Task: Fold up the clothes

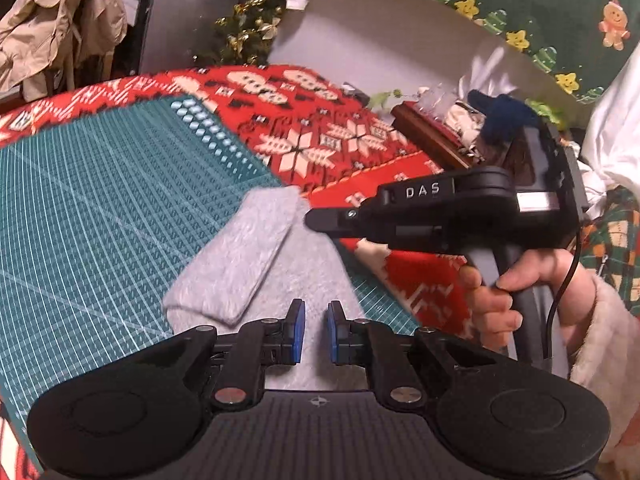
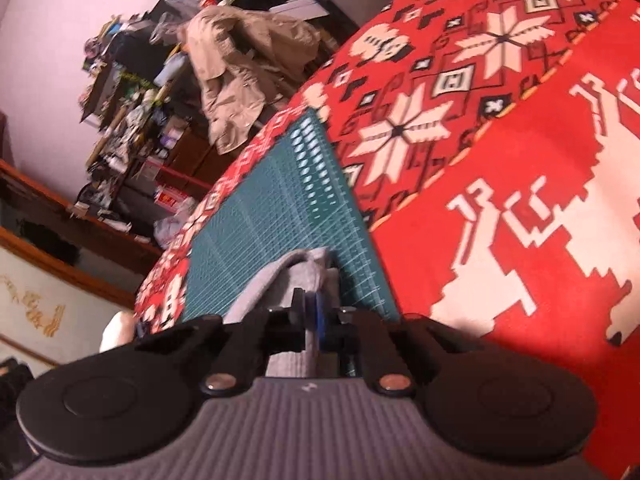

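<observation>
Both grippers work over a pale grey fleecy garment point(image 1: 256, 264) that lies on a teal cutting mat point(image 1: 100, 216), itself laid on a red patterned blanket point(image 1: 304, 128). Right gripper point(image 2: 310, 312) has its jaws pressed together on a raised edge of the grey cloth; in its own view the fabric rises in a fold straight into the blue pads point(image 2: 320, 322), so the pinch looks firm. From the left wrist view that tool comes in from the right, a hand point(image 1: 496, 296) wrapped round its handle, its tip at the far right edge of the garment, by the mat's border. Holding the cloth at an edge like this suits carrying one side across the rest to make a fold.

Left gripper point(image 1: 316, 330) hangs above the near part of the garment with only a narrow gap between its blue pads point(image 1: 298, 330). Grey cloth shows through the gap, yet whether any of it is pinched I cannot tell; nothing visibly bunches up between them. Its place suggests it anchors or guards the near end while the other side is drawn over.

A folded flap already lies diagonally across the left of the garment, so the folding seems partly done. Far off, a beige jacket point(image 1: 56, 24) hangs on a chair.
</observation>
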Demonstrator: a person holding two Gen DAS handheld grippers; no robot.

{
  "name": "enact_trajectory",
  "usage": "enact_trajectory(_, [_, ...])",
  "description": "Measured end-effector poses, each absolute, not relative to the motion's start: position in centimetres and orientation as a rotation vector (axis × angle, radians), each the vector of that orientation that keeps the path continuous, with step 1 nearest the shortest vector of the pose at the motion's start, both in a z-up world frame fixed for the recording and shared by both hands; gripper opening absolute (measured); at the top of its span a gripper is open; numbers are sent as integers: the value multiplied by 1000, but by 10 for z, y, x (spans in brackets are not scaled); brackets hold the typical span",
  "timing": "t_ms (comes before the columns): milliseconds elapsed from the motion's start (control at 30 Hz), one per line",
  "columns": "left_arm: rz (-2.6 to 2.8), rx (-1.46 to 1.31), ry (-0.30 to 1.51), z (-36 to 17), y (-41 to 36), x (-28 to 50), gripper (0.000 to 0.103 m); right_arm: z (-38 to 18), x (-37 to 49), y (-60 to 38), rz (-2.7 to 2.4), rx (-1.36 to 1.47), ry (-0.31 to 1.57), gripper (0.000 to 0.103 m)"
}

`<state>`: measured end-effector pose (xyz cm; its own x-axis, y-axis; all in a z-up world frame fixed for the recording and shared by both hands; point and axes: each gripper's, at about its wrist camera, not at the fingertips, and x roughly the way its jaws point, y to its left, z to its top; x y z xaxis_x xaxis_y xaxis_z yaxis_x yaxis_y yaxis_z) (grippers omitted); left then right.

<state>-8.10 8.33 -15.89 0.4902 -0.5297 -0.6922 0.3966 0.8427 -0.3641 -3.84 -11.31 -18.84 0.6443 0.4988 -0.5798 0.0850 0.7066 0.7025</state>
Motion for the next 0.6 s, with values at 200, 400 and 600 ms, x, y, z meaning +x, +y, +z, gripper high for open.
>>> enact_trajectory(200, [-540,-231,866,-153,95,-90,11,-199,-37,-116,257,807,833,7])
enact_trajectory(400, [-527,-249,807,-137,111,-116,14,-174,-51,-112,270,771,789,20])
enact_trajectory(600, [-535,-353,811,-146,128,-130,7,-137,-98,-84,356,580,762,13])
